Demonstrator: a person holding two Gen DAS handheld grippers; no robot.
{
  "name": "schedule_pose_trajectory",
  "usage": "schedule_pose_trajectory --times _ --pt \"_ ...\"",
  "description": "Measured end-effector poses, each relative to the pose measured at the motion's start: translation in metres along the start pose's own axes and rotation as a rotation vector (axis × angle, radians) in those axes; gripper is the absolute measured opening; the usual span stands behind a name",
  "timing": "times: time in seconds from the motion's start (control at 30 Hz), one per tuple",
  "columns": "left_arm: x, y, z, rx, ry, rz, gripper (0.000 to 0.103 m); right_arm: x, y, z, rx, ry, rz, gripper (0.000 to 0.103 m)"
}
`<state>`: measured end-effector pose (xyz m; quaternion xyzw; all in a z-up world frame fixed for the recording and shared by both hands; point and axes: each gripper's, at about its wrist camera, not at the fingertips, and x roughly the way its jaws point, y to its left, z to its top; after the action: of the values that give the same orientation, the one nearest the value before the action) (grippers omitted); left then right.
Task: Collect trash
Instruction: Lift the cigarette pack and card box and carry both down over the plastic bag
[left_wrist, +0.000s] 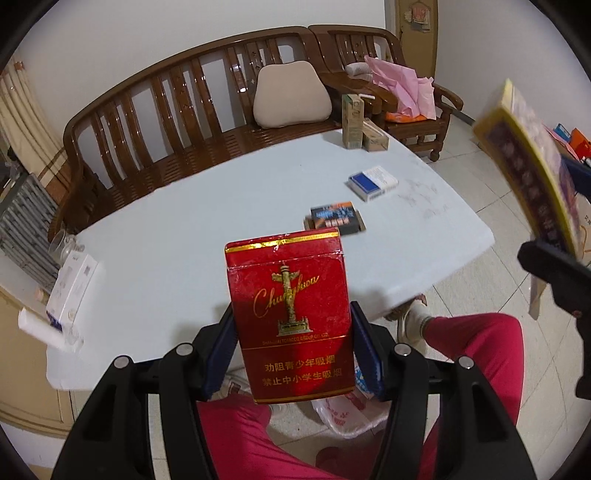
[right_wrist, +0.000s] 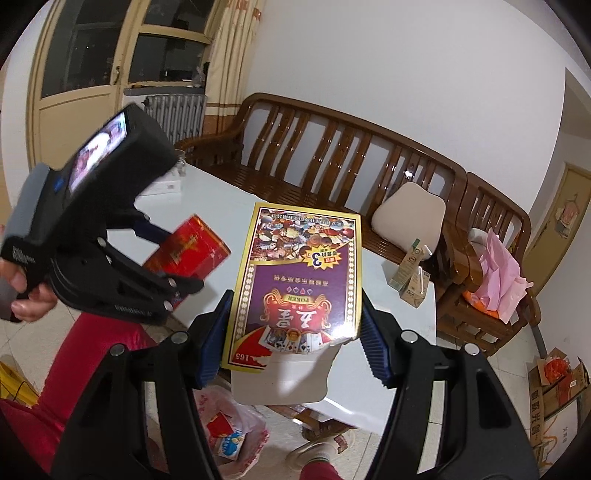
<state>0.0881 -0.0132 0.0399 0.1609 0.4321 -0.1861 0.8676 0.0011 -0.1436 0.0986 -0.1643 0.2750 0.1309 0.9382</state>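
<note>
Both hand-held grippers are loaded and off the table (left_wrist: 184, 221); step in hand looks like carry-to-bag.

Left hand-held gripper (left_wrist: 291, 354): clamped on the red pack (left_wrist: 288, 317), pack upright between the pads, top end sticking well past the fingertips. Right hand-held gripper (right_wrist: 295, 343): clamped on the card box (right_wrist: 299, 280), held flat-face to the camera, far end well beyond the tips, torn flap hanging at the near end.

The bag (right_wrist: 236, 435) sits on the floor below both grippers, between the person's legs, already holding some packaging. Next move, as judged: bring each gripper down over the bag mouth and release, one at a time. The card box is wide, so it probably needs to go in edge-on.

Left on the table, all ahead of the left gripper: black pack (left_wrist: 334, 219) nearest, blue-white pack (left_wrist: 373, 182) beyond it, two cartons (left_wrist: 360, 127) at the far edge. More pick rounds likely.

Hard to make out:
- Bag mouth mostly blocked by gripper bodies and held items in both views; can't tell how open it is.
- Right gripper in the left view is blurred and cut off at the frame edge.
- White boxes (left_wrist: 70, 288) to the left of the left gripper: trash or not, can't tell.
- Pad contact on the rear faces of both held items is hidden.
</note>
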Motion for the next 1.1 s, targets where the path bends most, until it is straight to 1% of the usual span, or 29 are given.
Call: schedule_pose_trajectory --times 0.2,0.37,0.6,0.8,1.1 --pt "-0.006 -0.013 -0.033 0.015 0.004 -0.005 0.057 -0.015 0.021 -0.013 -0.010 0.002 0.012 0.062" --pt "-0.004 -0.020 -0.052 0.021 0.022 -0.021 0.057 -0.021 0.034 -0.023 -0.015 0.013 0.020 0.062" --pt "0.006 -0.026 -0.076 0.021 0.046 -0.030 0.057 -0.023 0.043 -0.034 0.014 0.023 0.035 0.062" --pt "0.019 -0.029 -0.092 0.018 0.079 -0.038 0.057 -0.014 0.054 -0.048 0.005 0.054 0.030 0.062" --pt "0.044 -0.035 -0.108 0.020 0.135 -0.065 0.057 0.008 0.064 -0.072 0.025 0.117 0.066 0.062"
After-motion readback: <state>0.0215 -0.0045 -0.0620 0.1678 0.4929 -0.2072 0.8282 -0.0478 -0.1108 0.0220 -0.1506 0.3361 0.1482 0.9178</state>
